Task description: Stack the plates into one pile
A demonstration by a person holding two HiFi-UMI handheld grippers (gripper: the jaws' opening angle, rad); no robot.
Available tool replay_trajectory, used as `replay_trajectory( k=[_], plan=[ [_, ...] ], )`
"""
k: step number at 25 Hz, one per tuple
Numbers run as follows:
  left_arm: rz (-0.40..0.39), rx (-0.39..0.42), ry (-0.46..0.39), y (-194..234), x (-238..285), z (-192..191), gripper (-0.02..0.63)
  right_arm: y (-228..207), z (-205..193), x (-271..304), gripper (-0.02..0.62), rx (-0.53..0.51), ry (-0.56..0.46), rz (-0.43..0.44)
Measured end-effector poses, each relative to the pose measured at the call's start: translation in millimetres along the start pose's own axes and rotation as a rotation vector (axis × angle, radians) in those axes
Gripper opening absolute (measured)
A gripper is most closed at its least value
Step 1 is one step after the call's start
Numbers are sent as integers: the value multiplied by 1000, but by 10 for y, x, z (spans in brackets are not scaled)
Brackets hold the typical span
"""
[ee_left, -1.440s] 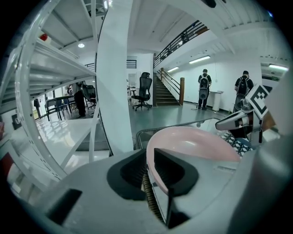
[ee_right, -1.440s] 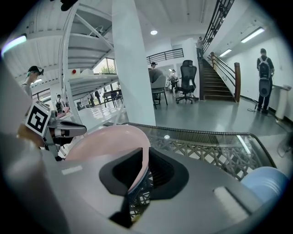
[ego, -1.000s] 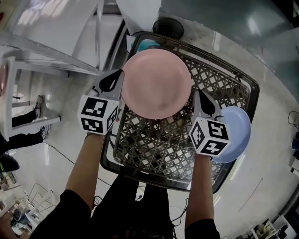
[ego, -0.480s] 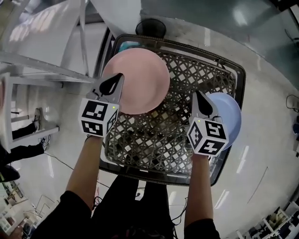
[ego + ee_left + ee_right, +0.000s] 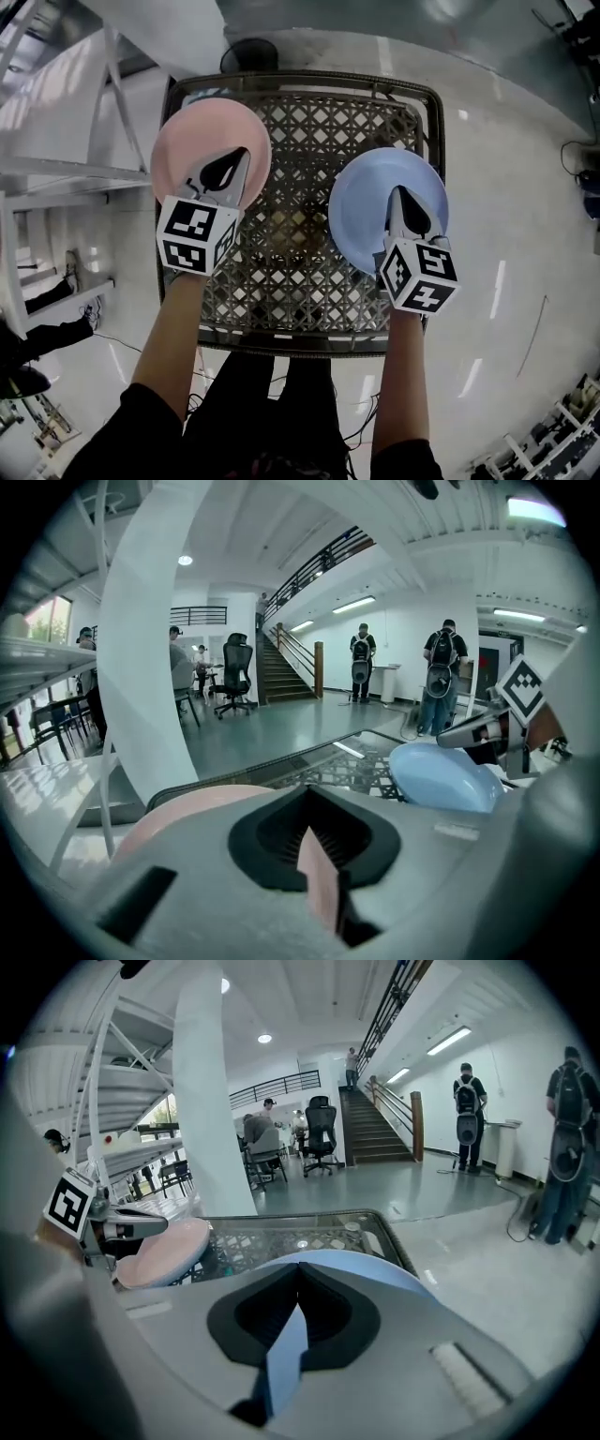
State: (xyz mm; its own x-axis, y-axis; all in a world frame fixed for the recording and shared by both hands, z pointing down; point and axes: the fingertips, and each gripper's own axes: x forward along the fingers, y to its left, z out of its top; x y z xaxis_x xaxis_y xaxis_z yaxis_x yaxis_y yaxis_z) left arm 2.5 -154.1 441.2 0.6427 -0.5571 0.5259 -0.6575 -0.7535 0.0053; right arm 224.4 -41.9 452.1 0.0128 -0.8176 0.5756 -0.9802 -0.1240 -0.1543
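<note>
Separately, left fingers (image 5: 225, 172) pinch pink plate (image 5: 190, 148), right fingers (image 5: 410, 217) blue plate (image 5: 367, 199).

Pink plate (image 5: 202, 141) leftward, blue plate (image 5: 367, 202) inward

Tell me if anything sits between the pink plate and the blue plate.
Nothing visible does. The pink plate in the left gripper and the blue plate in the right gripper hang apart over the basket, only air between them.
</note>
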Motion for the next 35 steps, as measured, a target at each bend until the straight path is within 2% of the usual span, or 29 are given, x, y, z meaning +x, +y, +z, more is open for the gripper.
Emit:
replay_trajectory(
  k=[6, 14, 16, 20, 29, 35],
  plan=[
    [-89, 44, 6, -647, 282, 139, -5, -574, -180, -335, 11, 52, -1, -75],
    [-166, 79, 35, -1373, 451, 190, -5, -1174, -405, -788, 11, 103, 7, -157],
    [-167, 76, 50, -1444, 506, 149, -2, -1267, -470, -819, 12, 112, 15, -169],
    [-162, 63, 66, -1517, 568, 103, 63, -1372, -562, -852, 45, 126, 33, -178],
    [-166, 39, 115, -1529, 738, -51, 162, -1370, -730, -663, 137, 146, 83, -141],
    [-174, 25, 138, -1538, 791, -142, 175, -1343, -777, -548, 144, 143, 108, -123]
  ],
)
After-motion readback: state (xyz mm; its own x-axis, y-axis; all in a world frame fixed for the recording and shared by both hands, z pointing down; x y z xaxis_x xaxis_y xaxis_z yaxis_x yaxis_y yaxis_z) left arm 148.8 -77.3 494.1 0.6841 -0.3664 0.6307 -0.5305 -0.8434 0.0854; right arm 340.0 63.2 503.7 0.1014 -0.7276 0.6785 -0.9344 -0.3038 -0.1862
